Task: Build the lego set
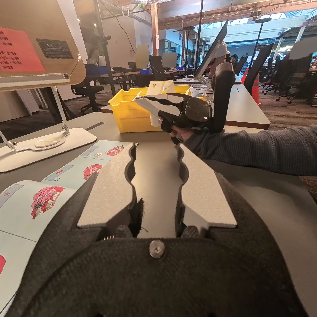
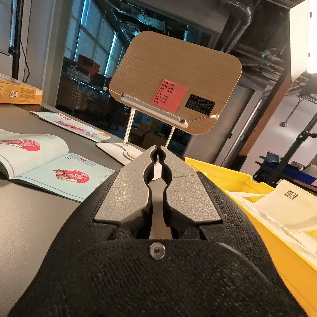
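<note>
Left gripper (image 1: 157,147): my fingers are spread well apart, nothing between them but bare grey table (image 1: 154,171), hovering low over it.
Left fingertip neighbours: the left one overlaps the edge of the open instruction booklet (image 1: 51,193) (pale blue pages, pink brick drawings).
Right gripper (image 2: 157,147): tips pinched together, closed on nothing, only a slim wavy slot showing behind them.
Right gripper from my left camera: there it is, (image 1: 140,101), held up in a hand (image 1: 183,135) with a dark ribbed sleeve, tips in front of the yellow bin (image 1: 130,118).
Yellow bin: on the table beyond the left gripper, just to the right of the right gripper, with white paper packets (image 2: 281,205) inside.
Book stand (image 2: 175,82): straight ahead of my right tips, wooden board tilted back on a white base, a pink note and a black label stuck to it.
Further left: a second, closed booklet (image 2: 72,125) lies flat, and an orange box (image 2: 20,94) sits at the table's far edge.
</note>
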`<state>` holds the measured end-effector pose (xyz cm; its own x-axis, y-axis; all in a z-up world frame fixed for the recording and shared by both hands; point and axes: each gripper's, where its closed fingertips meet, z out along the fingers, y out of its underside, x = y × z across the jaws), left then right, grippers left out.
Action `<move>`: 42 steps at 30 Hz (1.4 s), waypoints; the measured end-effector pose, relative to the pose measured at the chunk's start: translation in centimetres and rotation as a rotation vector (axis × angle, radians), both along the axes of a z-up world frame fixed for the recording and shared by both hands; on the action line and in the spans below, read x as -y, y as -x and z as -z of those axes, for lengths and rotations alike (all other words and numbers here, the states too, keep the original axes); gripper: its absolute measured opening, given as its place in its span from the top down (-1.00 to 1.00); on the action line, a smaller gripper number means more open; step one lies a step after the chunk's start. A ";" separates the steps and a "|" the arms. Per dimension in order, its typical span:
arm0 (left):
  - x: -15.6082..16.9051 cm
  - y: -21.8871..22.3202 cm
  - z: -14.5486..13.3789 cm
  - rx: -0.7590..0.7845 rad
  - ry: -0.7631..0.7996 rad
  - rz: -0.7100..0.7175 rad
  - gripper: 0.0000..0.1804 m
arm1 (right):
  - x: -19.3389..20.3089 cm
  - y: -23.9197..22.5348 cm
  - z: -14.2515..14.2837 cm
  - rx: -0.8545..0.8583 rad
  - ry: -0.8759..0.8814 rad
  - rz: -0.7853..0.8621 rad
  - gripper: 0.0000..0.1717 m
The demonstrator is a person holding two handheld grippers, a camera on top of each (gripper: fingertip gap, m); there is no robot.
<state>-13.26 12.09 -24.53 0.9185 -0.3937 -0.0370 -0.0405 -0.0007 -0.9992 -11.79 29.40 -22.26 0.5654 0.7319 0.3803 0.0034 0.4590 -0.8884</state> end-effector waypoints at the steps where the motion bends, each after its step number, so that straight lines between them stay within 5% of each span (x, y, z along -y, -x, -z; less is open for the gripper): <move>1: 0.0 0.0 0.0 -0.004 0.000 -0.001 0.47 | 0.0 0.0 0.0 0.000 0.001 0.000 1.00; 9: 0.4 -0.1 -0.2 -0.140 0.028 -0.060 0.53 | -0.7 0.5 0.7 0.047 -0.008 0.039 1.00; 14: 4.5 -0.8 -7.6 -0.180 -0.138 -0.228 0.66 | -0.2 0.5 0.4 0.043 -0.028 0.026 1.00; 16: 7.5 1.3 -10.5 -0.198 -0.147 -0.343 0.64 | -0.3 0.4 0.3 0.031 -0.020 0.026 1.00; 19: 13.7 11.4 -12.7 -0.240 -0.021 -0.807 0.47 | -0.3 0.1 0.2 0.015 -0.006 0.022 1.00; 22: 20.4 19.2 -9.2 -0.141 0.386 -1.051 0.42 | -0.2 -0.1 0.0 0.002 0.000 0.015 1.00; 26: 25.2 21.3 -0.8 0.169 0.901 -0.953 0.42 | -0.3 -0.1 0.0 -0.008 0.012 0.012 1.00; 31: 28.1 20.8 6.3 0.227 1.285 -0.853 0.43 | -0.3 -0.1 0.1 -0.011 0.032 -0.001 1.00; 42: 29.6 21.4 9.6 0.277 1.478 -0.857 0.82 | -0.6 -0.2 0.3 -0.018 0.067 -0.007 1.00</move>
<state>-34.67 -17.54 -34.17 0.7843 0.6177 0.0586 0.6200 -0.7768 -0.1103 -11.61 30.02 -22.56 0.5665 0.7591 0.3206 -0.0157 0.3989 -0.9169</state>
